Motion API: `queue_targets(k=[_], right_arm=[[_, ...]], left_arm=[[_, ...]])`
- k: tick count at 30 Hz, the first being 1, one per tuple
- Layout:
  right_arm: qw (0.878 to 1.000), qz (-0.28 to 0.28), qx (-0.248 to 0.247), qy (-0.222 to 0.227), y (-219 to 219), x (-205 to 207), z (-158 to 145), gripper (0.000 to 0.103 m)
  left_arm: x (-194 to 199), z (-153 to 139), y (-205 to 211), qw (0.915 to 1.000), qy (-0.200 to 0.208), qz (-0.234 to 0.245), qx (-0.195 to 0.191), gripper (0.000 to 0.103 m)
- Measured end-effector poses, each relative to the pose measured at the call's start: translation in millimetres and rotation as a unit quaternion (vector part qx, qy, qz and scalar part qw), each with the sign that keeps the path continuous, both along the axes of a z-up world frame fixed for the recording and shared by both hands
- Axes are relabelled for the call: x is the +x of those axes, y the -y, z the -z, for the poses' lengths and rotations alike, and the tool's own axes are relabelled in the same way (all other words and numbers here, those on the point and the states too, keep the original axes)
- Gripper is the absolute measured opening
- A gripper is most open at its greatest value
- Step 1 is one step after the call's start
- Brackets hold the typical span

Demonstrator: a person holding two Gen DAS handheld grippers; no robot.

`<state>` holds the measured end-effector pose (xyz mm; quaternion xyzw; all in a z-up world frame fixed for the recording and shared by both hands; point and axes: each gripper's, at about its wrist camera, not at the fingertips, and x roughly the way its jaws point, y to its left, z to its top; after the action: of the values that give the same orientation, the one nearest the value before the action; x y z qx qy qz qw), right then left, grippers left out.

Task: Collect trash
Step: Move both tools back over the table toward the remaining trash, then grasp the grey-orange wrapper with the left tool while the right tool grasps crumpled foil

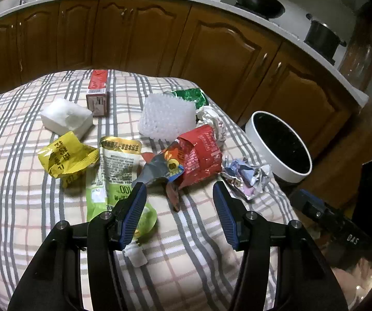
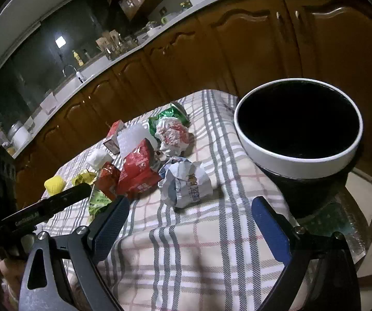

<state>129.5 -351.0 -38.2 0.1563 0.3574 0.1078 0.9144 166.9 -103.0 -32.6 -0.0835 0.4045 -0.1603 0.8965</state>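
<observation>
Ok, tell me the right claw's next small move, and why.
Probably ease the right claw forward and down onto the crumpled paper ball: its jaws stand open and empty, the ball lies just ahead of them on the checked cloth, beside the open bin.

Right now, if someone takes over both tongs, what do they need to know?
Left tongs: open, empty, over the red snack bag.
Right tongs: open, empty, aimed at the crumpled white wrapper.
Trash on the plaid tablecloth: yellow packet, green pouch, foam block, white foam net, red carton, green wrapper.
Bin: beside the table's right edge, looks empty, though its inside is dark.
Done: seemingly nothing. Left: all of it.
</observation>
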Motion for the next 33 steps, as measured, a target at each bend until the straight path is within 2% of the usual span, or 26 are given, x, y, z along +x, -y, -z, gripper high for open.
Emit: queue_targets(k=[5,9,12,13,14,15,16,17,19,22,33], right_arm=[[1.0,-0.003,-0.009,0.0,-5.1,9.7,-0.1,0.096],[1.0,-0.008,-0.016,-0.005,-8.5,21.6,1.8,0.087],[0.999,-0.012,-0.024,-0.018,-12.0,31.3,8.3,0.08],[0.999,-0.014,-0.026,-0.025,-13.6,35.8,12.1,0.075],[0.999,-0.016,-0.026,-0.03,-13.9,38.5,15.2,0.07],[0.999,-0.018,-0.026,-0.035,-14.7,41.4,18.6,0.053],[0.999,-0.02,-0.025,-0.04,-15.4,43.3,21.5,0.042],[0.999,-0.02,-0.026,-0.042,-15.2,43.8,22.5,0.041],[0.999,-0.022,-0.029,-0.033,-15.4,40.1,20.5,0.031],[0.999,-0.026,-0.03,-0.022,-15.0,31.0,13.5,0.027],[0.999,-0.027,-0.02,0.017,-7.1,2.8,-17.5,0.02]], left_arm=[[10.7,5.7,5.1,1.0,-0.003,0.003,0.005,0.053],[19.8,11.2,9.5,0.9999,-0.007,0.007,0.01,0.051],[27.5,17.8,14.2,0.9997,-0.017,0.011,0.016,0.039],[30.2,20.4,15.3,0.9996,-0.021,0.012,0.016,0.031],[33.5,24.0,16.2,0.9994,-0.026,0.014,0.016,0.018],[35.7,26.3,16.7,0.9993,-0.031,0.016,0.016,0.011],[37.5,28.8,16.9,0.9991,-0.036,0.018,0.015,0.001],[37.7,29.5,16.1,0.9991,-0.036,0.017,0.016,0.001],[35.2,28.3,14.9,0.9992,-0.03,0.017,0.019,0.001],[28.7,23.3,11.8,0.9995,-0.022,0.018,0.016,0.001],[2.4,-16.2,10.6,0.9991,0.016,0.036,-0.013,0.001]])
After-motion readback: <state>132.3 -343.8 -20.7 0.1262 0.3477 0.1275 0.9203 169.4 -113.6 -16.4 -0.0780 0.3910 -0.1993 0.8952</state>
